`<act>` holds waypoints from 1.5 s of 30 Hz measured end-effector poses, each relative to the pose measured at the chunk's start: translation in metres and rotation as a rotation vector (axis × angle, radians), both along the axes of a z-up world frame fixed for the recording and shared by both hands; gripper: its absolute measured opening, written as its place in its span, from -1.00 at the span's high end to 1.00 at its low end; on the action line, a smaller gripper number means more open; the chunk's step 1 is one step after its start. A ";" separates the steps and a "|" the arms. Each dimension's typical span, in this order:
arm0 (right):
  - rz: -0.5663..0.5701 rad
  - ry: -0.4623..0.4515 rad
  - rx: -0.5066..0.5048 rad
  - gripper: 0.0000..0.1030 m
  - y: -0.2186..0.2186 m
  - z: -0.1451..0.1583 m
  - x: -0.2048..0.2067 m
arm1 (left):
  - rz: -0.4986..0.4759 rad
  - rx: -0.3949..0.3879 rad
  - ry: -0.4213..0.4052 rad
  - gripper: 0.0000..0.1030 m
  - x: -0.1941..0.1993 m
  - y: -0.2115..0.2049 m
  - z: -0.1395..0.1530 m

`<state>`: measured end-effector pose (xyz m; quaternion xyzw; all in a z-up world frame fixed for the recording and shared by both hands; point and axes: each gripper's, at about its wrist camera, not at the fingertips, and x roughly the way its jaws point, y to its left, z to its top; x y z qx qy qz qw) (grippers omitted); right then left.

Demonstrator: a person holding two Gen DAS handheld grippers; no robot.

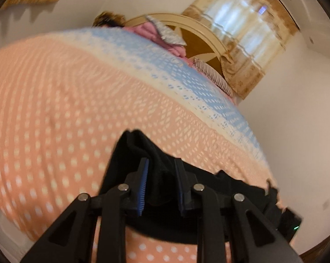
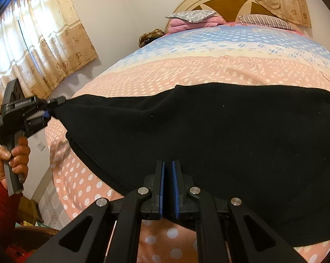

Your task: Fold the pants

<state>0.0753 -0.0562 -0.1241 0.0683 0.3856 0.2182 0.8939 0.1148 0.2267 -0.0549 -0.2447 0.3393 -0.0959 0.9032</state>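
Note:
The black pants (image 2: 208, 131) lie spread across the pink dotted bedspread (image 2: 186, 74). My right gripper (image 2: 168, 164) is shut on their near edge. My left gripper (image 1: 161, 164) grips a bunched black corner of the pants (image 1: 143, 149) between its blue pads and holds it lifted. The left gripper also shows in the right wrist view (image 2: 48, 111), at the left, pulling the pants' left corner taut off the bed's side.
The bedspread turns blue and white toward the headboard (image 2: 226, 2). Pink folded bedding with a grey pillow (image 2: 191, 17) and a striped pillow (image 2: 265, 20) sit at the head. Curtains (image 2: 33, 43) hang on the left wall.

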 end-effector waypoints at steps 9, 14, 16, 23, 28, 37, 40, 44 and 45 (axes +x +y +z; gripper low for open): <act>0.004 -0.020 -0.046 0.84 0.006 0.001 -0.002 | 0.032 0.247 0.109 -0.01 -0.012 0.011 -0.046; 0.020 0.032 -0.034 0.84 0.000 0.009 0.006 | 0.201 0.405 0.068 -0.21 -0.022 0.020 -0.014; 0.011 0.032 0.001 0.84 -0.006 0.019 0.008 | 0.209 0.423 0.019 -0.21 -0.024 0.016 0.002; 0.014 -0.029 0.096 0.47 -0.020 0.062 0.059 | -0.043 0.337 -0.019 -0.21 -0.001 -0.069 -0.001; 0.015 0.077 0.216 -0.42 -0.021 0.051 0.118 | -0.164 0.358 0.044 -0.21 -0.010 -0.121 -0.037; 0.120 0.198 0.132 -0.42 0.005 0.020 0.142 | -0.183 0.461 -0.001 -0.25 -0.038 -0.128 -0.051; 0.165 0.180 0.096 -0.42 0.008 0.032 0.117 | -0.194 0.454 -0.010 -0.41 -0.034 -0.135 -0.052; 0.183 0.216 0.037 -0.42 0.011 0.031 0.092 | -0.206 0.489 -0.020 -0.56 -0.034 -0.149 -0.054; 0.186 0.206 0.018 -0.42 0.013 0.031 0.088 | -0.207 0.488 -0.023 -0.57 -0.033 -0.149 -0.054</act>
